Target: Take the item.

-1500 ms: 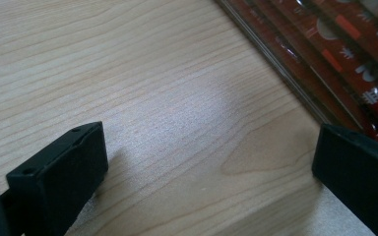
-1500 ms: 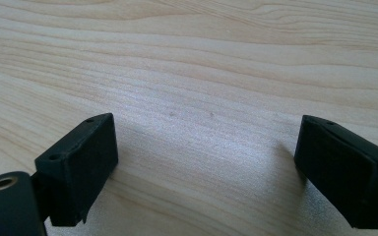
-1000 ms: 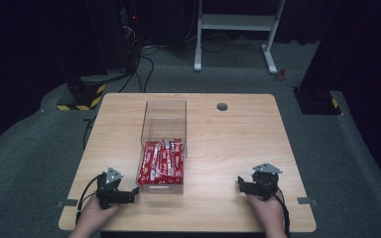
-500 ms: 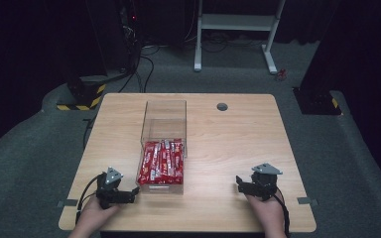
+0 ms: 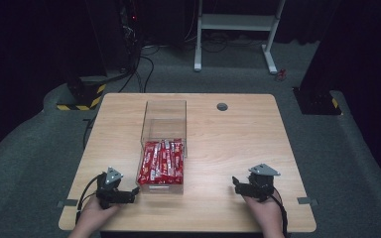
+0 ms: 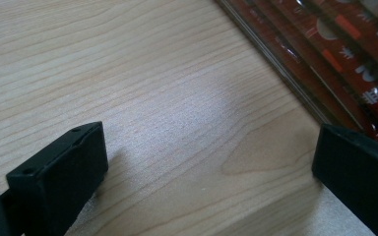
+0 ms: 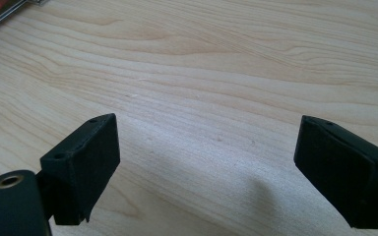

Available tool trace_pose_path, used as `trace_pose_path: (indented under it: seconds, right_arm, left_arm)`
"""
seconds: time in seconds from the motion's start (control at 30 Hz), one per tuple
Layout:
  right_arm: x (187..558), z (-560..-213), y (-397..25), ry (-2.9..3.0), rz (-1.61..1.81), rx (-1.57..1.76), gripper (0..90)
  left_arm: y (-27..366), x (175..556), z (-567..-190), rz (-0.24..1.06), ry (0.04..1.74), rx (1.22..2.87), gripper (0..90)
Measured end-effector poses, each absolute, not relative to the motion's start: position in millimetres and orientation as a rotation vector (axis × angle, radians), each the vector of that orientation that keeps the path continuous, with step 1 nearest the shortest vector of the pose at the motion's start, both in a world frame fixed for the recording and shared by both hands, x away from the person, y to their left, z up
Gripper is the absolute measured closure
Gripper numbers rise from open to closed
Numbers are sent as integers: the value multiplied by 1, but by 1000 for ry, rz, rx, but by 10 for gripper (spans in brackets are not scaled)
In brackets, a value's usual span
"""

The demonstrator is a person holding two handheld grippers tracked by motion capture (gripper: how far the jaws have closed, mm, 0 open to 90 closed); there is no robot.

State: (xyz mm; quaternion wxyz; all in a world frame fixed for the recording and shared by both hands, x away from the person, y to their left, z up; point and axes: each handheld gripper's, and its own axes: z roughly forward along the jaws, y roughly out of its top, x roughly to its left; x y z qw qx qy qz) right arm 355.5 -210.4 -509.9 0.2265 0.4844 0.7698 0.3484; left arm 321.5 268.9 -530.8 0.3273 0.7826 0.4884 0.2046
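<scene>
**Barely anything moved: both grippers still parked on the bench**

Comparing with the shots from a second ago, nothing has really changed. The right gripper (image 5: 236, 182) at the lower right of the high view has crept a hair toward the middle, that's it. The left gripper (image 5: 135, 191) sits where it was at the lower left, its tip just beside the near corner of the clear box (image 5: 163, 113).

Both sets of jaws are spread wide with nothing between them, just bare wood grain of the bench (image 5: 238, 139) in each gripper view. In the left gripper view the red packets (image 6: 344, 44) fill the upper right corner, right behind the box wall, close to one jaw.

The packets themselves (image 5: 162, 161) lie packed in the near half of the box, centre of the frame; the far half looks empty.

My read: no real work started yet. The left one is best placed to go for the packets first.
</scene>
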Motion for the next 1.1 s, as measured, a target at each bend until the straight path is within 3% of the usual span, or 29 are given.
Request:
trace_pose_path:
  seconds: [1.1]
  right_arm:
    - [342, -508, -163, 2205, 1030, 1209, 129]
  left_arm:
    - [269, 321, -531, 536, 1279, 2049, 6]
